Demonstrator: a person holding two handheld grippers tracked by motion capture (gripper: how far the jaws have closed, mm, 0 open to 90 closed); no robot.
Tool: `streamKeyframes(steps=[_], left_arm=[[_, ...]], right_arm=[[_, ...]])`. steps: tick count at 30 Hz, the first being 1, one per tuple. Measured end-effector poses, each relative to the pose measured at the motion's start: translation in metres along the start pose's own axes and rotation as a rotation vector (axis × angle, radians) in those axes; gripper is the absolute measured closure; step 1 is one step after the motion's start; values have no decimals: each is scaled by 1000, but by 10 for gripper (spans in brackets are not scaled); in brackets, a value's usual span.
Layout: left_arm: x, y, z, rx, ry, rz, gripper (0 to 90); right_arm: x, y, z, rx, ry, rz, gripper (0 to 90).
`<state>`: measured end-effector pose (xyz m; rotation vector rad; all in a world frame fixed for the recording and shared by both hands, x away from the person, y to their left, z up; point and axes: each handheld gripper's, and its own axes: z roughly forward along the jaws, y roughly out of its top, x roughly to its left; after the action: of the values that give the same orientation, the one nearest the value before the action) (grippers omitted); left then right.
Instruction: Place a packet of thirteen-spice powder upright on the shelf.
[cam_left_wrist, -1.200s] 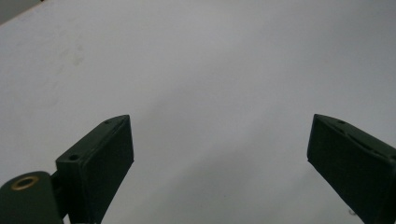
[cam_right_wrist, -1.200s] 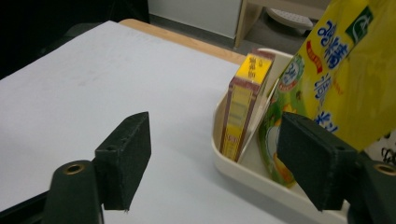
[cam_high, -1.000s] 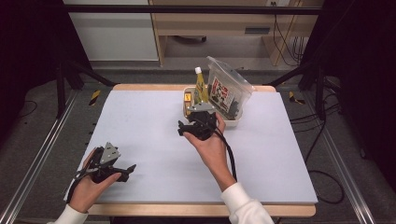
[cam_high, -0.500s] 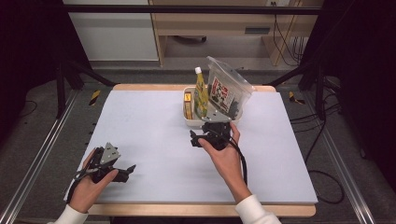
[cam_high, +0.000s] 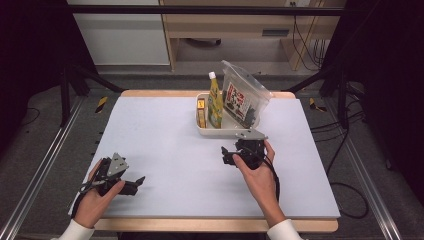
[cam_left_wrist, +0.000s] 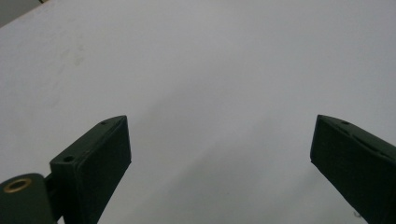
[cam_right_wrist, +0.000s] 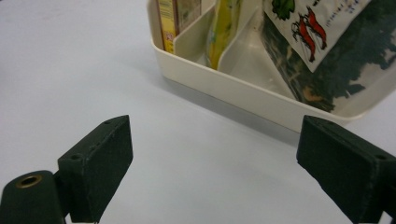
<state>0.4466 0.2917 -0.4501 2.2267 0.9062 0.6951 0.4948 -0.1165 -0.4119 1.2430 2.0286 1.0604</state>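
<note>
Right gripper (cam_high: 231, 156) drawn back from tray (cam_high: 204, 131), fingers spread empty, left gripper (cam_high: 134, 184) near table edge, fingers apart.

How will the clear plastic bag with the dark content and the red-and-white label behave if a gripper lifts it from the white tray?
The clear plastic bag probably flexes and sags, being thin film. It leans on the white divided tray, so it may flop when released. Its dark flaky content looks light.

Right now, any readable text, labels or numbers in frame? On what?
None legible.
Clear bag: white label, red and black print, too small; in the right gripper view, leaf and red shrimp-like pictures, blurred lettering.
Yellow bottle: label blurred.
Small yellow box: print unreadable.
</note>
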Motion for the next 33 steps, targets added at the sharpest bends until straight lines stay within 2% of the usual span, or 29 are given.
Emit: streamKeyframes(steps=[3, 14, 21, 33], left_arm=[[0, 0, 0, 0, 1, 3, 48], [0, -1, 1, 9, 7, 4, 47], [0, -2, 2, 13, 15, 3, 44], [2, -3, 2, 18, 24, -6, 44]], right_arm=[[-7, -7, -2, 5, -13, -16, 111], [-32, -32, -13, 15, -12, 6, 105], [-48, -46, -17, 38, -13, -3, 109], [-72, -69, -20, 47, -25, 49, 108]])
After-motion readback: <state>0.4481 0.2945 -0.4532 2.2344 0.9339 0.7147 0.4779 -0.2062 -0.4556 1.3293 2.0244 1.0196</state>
